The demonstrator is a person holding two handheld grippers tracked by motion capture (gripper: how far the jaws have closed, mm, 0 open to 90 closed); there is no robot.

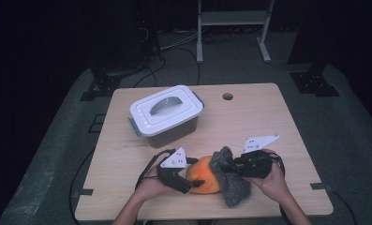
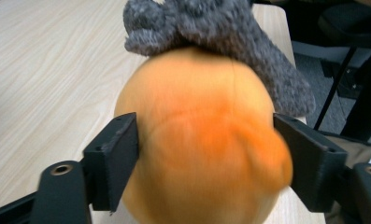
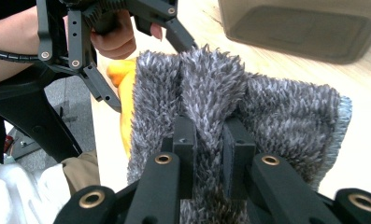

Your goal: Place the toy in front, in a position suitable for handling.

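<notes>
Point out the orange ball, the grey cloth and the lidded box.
orange ball [image 2: 197, 140], left gripper view, middle of its front.
grey cloth [image 3: 286, 112], right gripper view, fluffy face right of the pinched fold.
lidded box [image 1: 148, 117], high view, white lid's left part.

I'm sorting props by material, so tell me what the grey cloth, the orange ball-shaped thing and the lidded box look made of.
Grey cloth: shaggy microfibre or chenille, judging by its dense matte fibre tufts.
Orange thing: probably soft plush or foam; its surface is matte and faintly fuzzy, with a thin seam line and a bulge beside one jaw.
Lidded box: moulded plastic, with a smooth opaque white lid and a smoky translucent body.
</notes>
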